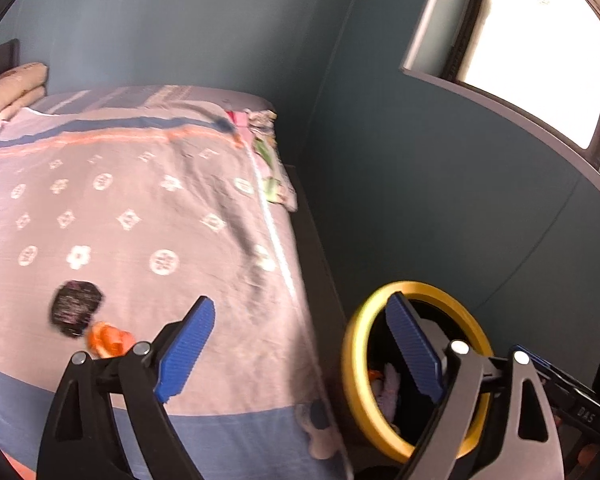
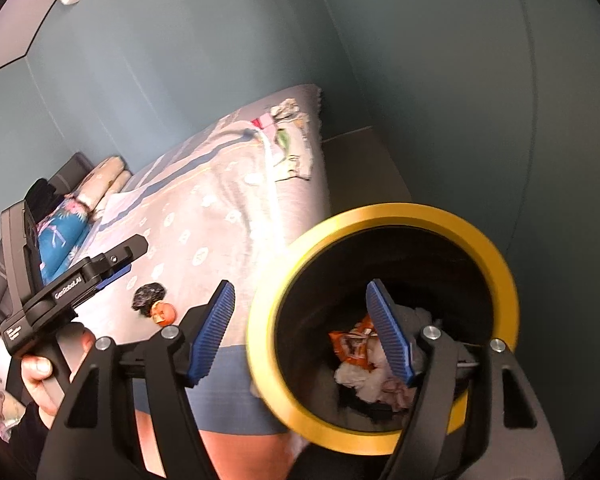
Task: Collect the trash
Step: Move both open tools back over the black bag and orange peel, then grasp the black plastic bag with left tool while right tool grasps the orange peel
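Both claws are wide and empty. Black wad [image 1: 76, 307] and orange scrap [image 1: 107, 339] lie touching on the bed [image 1: 148, 208]. Lower left claw [image 1: 296, 344] straddling one piece; then carry to yellow-rimmed bin [image 2: 380, 216] beside the bed.

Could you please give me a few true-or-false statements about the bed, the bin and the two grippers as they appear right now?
1. The left gripper grips the orange trash piece. False: it is open and empty; the orange trash piece lies on the bed.
2. A black crumpled wrapper lies next to the orange piece. True.
3. The yellow-rimmed bin is empty. False: wrappers, one orange wrapper among them, lie inside.
4. The right gripper is open. True.
5. The bin stands on the bed. False: it stands beside the bed.
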Demonstrator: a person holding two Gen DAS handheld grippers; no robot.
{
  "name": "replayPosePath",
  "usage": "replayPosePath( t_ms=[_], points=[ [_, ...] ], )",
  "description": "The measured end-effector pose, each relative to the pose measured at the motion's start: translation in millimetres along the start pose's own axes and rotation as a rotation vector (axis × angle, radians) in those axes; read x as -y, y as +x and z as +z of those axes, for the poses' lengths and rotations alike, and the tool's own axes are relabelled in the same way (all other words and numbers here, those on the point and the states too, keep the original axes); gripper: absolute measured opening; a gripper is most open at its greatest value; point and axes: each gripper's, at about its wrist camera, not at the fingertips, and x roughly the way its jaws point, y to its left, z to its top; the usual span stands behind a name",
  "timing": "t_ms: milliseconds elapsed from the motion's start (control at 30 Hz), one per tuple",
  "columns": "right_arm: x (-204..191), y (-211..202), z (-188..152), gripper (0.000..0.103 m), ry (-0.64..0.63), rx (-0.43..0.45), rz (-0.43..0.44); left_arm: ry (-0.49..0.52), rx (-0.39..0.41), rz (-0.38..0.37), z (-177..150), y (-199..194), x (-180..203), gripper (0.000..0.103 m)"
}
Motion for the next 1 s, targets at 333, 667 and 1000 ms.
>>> replayPosePath(
  t_ms=[333, 667, 1000],
  points=[
    [-63, 26, 1, 0.069, -0.108, -0.041, 0.079, -0.061, 0.028, 0.146, 9, -19, -81, 0.084],
    [-137, 71, -15, 0.069, -0.228, -0.109, 0.128, -0.139, -0.008, 0.270, 4, -9, -164, 0.084],
    [-191, 138, -41, 0.069, -0.301, -0.207, 0.186, -0.195, -0.064, 0.322, -8, 17, -224, 0.084]
  ],
)
